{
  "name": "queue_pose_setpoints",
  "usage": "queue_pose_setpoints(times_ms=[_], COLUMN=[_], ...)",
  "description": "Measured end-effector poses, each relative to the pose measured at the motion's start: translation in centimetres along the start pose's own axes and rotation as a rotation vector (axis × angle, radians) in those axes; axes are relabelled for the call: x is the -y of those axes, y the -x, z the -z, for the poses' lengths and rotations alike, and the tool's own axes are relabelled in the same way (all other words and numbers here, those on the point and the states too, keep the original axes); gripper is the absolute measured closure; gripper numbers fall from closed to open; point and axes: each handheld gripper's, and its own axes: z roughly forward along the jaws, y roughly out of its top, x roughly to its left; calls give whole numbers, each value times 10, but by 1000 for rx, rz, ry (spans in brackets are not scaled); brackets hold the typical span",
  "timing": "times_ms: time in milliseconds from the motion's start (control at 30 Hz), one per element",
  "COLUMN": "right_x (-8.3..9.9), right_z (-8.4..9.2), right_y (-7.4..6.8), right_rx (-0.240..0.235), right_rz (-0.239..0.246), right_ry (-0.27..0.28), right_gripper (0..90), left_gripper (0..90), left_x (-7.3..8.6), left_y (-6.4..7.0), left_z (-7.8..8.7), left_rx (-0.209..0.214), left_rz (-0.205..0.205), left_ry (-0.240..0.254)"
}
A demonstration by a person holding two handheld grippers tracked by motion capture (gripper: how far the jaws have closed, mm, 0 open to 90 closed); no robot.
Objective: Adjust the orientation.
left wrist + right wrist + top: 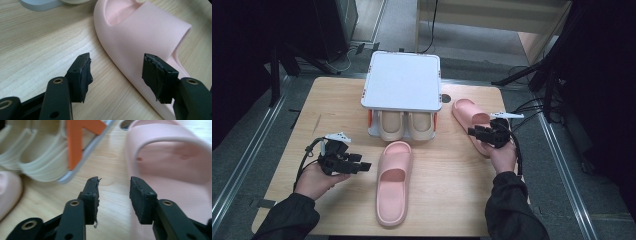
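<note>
A pink slipper (393, 182) lies lengthwise in the middle of the wooden table (332, 100). My left gripper (362, 163) hovers just left of it, open and empty. In the left gripper view the left gripper (117, 67) has its jaws apart over the edge of that slipper (140, 32), not touching it. A second pink slipper (466, 116) lies at the right, beside the rack. My right gripper (472, 133) is at its near end, open. In the right gripper view the right gripper (113, 187) straddles the left edge of that slipper (175, 170) with nothing held.
A white two-level shoe rack (401, 82) stands at the back centre, with orange side struts (77, 142). A pair of beige slippers (406, 126) sits on its lower shelf. Bare table lies at the front left and front right. Cables trail off the right edge.
</note>
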Motion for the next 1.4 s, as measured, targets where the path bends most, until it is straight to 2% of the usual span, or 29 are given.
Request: queue_pose_setpoints(times_ms=[133, 233, 300, 367, 433, 533, 567, 633, 667, 700, 800, 900, 1000, 1033, 1100, 1167, 1233, 1400], right_x=[-2, -4, -6, -7, -11, -13, -13, -14, -14, -16, -19, -25, -28, -30, -32, -34, -34, -35], right_z=[-7, -14, -18, -22, -30, -36, -43, -45, -45, -47, -46, -42, -38, -32, -28, -23, -19, -5], right_y=[14, 19, 20, 20, 20, 21, 21, 20, 20, 21, 22, 22, 21, 20, 20, 20, 17, 6], right_rx=[23, 20, 2, -4, 3, 7, 18, 37, 37, 40, 44, 57, 71, 75, 78, 65, 57, 31], right_rz=[-27, -44, -50, -50, -22, -22, -11, -1, -1, -21, -29, -8, -2, -2, -23, -49, -54, -39], right_ry=[-5, -13, -12, -14, -34, -51, -73, -73, -73, -74, -77, -70, -55, -28, -20, -26, -27, -6], right_gripper=[586, 586, 585, 583, 582, 590, 617, 659, 659, 697, 767, 817, 835, 853, 853, 853, 855, 856], left_gripper=[399, 399, 398, 398, 398, 398, 398, 398, 398, 398, 398, 398, 398, 394, 388, 387, 388, 388], left_x=[6, 11, 14, 16, 19, 22, 23, 25, 25, 26, 28, 29, 28, 27, 26, 25, 24, 20], left_y=[0, -1, -2, -2, -3, -2, 0, 0, 0, 0, 0, 0, 1, 1, 1, 1, 1, -1], left_z=[4, 8, 10, 11, 14, 16, 20, 21, 21, 22, 24, 25, 25, 25, 24, 23, 22, 19], left_rx=[-10, -19, -25, -27, -30, -26, -20, -21, -21, -26, -30, -25, -28, -23, -23, -21, -20, -14], left_rz=[14, 24, 38, 42, 46, 41, 38, 38, 38, 37, 47, 42, 36, 38, 42, 37, 38, 36], left_ry=[1, 2, 5, 6, 9, 25, 40, 46, 46, 41, 45, 52, 60, 60, 57, 53, 53, 39])
